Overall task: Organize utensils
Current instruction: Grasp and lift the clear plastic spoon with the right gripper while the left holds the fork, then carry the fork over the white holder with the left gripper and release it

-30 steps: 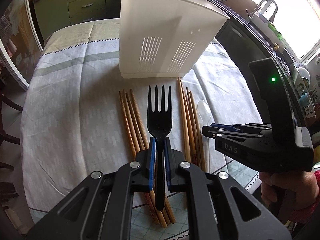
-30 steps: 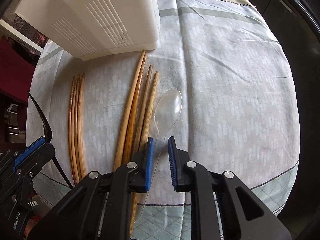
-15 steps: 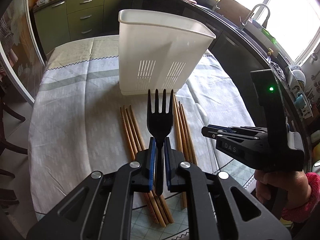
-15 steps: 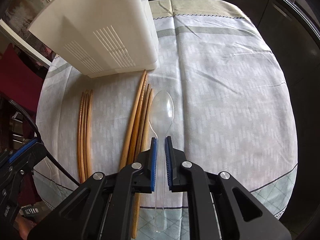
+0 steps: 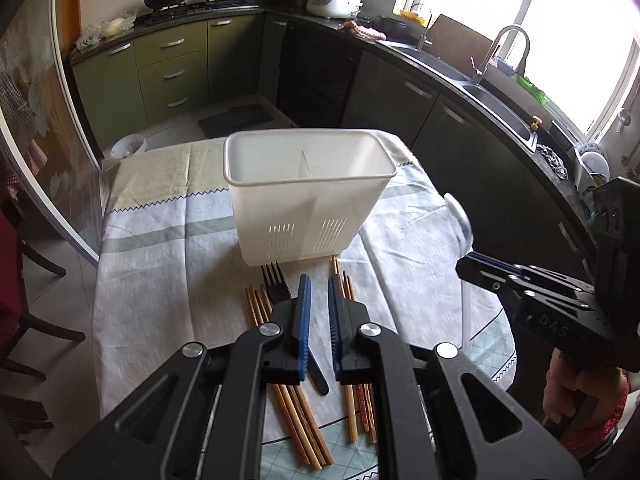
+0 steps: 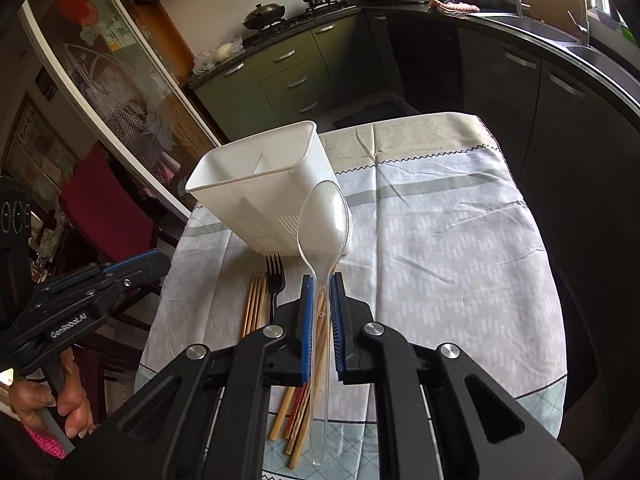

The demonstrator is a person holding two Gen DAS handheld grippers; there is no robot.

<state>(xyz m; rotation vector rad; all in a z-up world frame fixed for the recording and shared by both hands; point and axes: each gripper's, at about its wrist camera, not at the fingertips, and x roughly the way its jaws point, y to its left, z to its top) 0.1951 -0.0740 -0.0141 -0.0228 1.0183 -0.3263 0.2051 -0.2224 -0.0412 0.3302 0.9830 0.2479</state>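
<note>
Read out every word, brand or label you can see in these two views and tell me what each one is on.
"GenRobot.AI": white print on the side of the black left gripper, seen from the right wrist.
"DAS": raised letters on the side of the black right gripper, seen from the left wrist.
Pale mirrored lettering on the grey-and-white tablecloth: too faint to read.
Embossed mark on the clear plastic spoon handle: too small.

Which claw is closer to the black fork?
Left. The left claw hangs open right above the black fork, which lies on the table. The right claw is off to the side, gripping the clear spoon.
</note>
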